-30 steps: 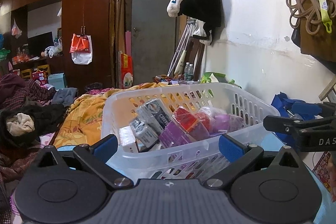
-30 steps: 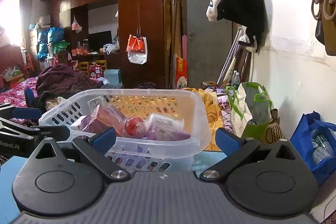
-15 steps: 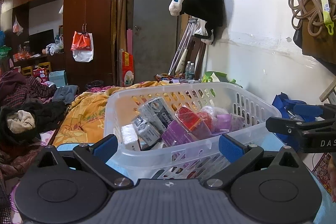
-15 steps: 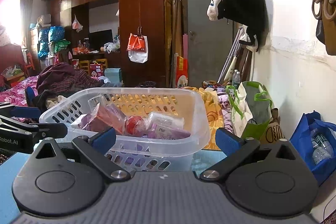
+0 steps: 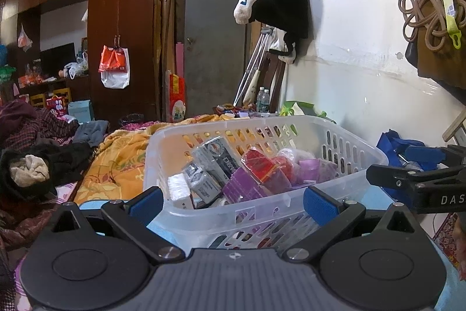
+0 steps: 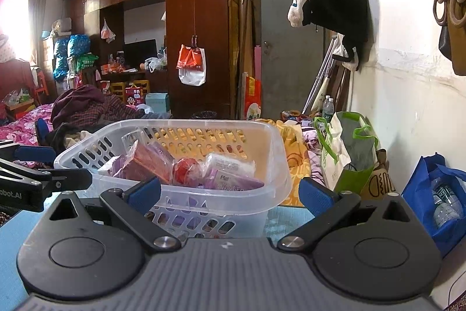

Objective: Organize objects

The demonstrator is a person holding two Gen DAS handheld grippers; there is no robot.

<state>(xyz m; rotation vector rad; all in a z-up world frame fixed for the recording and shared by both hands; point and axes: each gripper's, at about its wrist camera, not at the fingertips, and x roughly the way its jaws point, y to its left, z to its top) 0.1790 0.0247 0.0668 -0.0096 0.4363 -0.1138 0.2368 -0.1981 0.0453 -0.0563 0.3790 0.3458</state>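
Note:
A clear white slotted basket (image 5: 335, 188) (image 6: 271, 165) stands on a light blue surface, filled with several packets: grey boxes (image 5: 215, 162), a red pack (image 5: 262, 165), purple packs (image 6: 233, 182) and a white pouch (image 6: 230, 162). My left gripper (image 5: 233, 200) is open just in front of the basket's near wall, nothing between its blue pads. My right gripper (image 6: 230, 193) is also open, close to the basket's right corner and empty. Each view shows the other gripper at the frame edge: the right gripper (image 5: 413, 182), the left gripper (image 6: 40, 182).
An orange blanket (image 5: 116, 165) and dark clothes (image 5: 43, 162) lie beyond the basket. A green and white bag (image 6: 349, 156) and a blue bag (image 6: 437, 194) stand by the right wall. A wardrobe (image 5: 122, 19) and grey door (image 5: 212, 34) are far back.
Both views have shifted only slightly; the basket sits a touch closer and lower in the left wrist view. Both grippers stay open and empty.

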